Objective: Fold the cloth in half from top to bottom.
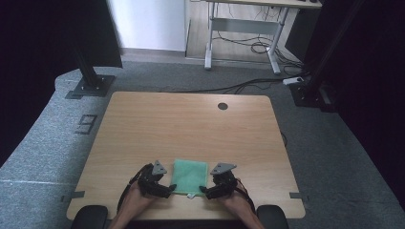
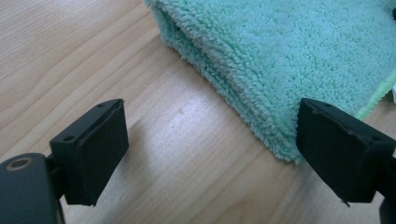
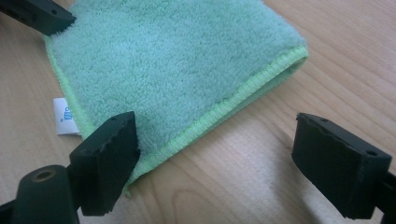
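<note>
We found both tools released: the left gripper (image 1: 171, 187) stood with its jaws spread wide at the near left corner of the folded green towel (image 1: 190, 176), one jaw against the terry edge and the other over bare wood, with nothing pinched between them. The right gripper (image 1: 204, 190) was equally wide at the near right corner; in its own view one jaw overlapped the stitched hem by the small white label (image 3: 64, 118) while the other hung clear above the tabletop. The towel lay flat near the front edge of the wooden table (image 1: 186, 124), squarely between the two tools. A dark round grommet (image 1: 223, 106) sat near the table's far edge. Grey carpet surrounded the table, with black stand bases at the left and right, cables trailing across the floor and a desk frame beyond. Both forearms entered from the bottom of the high view, angled inward, so that the tools faced each other across the towel.
</note>
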Available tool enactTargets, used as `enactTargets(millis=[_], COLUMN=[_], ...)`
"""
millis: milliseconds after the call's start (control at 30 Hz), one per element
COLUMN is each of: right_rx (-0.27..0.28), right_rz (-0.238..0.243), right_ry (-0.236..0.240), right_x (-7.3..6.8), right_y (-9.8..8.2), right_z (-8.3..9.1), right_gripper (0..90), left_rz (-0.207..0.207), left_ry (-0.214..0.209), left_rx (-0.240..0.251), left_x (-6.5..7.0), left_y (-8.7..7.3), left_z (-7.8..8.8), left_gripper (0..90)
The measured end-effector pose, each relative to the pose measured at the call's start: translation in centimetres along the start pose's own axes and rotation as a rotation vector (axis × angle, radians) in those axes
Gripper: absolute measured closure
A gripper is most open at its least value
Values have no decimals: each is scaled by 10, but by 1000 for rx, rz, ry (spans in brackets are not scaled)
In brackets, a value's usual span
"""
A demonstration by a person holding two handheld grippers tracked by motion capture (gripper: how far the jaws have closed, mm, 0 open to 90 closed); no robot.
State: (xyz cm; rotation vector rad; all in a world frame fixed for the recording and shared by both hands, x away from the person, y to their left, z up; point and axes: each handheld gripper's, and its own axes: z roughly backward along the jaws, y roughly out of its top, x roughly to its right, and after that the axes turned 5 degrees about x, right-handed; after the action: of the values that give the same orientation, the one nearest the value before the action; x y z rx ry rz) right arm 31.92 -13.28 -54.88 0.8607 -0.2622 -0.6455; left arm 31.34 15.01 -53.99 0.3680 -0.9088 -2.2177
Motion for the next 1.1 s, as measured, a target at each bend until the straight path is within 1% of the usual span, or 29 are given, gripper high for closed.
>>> enactTargets(millis=[400, 533, 700, 767, 1100], right_rx=[2, 3, 2, 0, 4], right_rz=[-8, -19, -18, -27, -36], right_ry=[-19, -27, -38, -44, -73], right_x=[15, 21, 30, 33, 52], right_y=[6, 8, 11, 13, 20], right_z=[-5, -8, -11, -12, -19], right_gripper=[155, 156, 158, 159, 165], left_rz=[-4, -5, -4, 0, 11], left_ry=[18, 24, 38, 39, 48], left_rx=[1, 4, 10, 13, 26], left_x=[-10, -14, -19, -22, -35], left_y=[12, 17, 23, 26, 37], left_z=[-12, -16, -23, -26, -40], left_gripper=[87, 85, 83, 82, 55])
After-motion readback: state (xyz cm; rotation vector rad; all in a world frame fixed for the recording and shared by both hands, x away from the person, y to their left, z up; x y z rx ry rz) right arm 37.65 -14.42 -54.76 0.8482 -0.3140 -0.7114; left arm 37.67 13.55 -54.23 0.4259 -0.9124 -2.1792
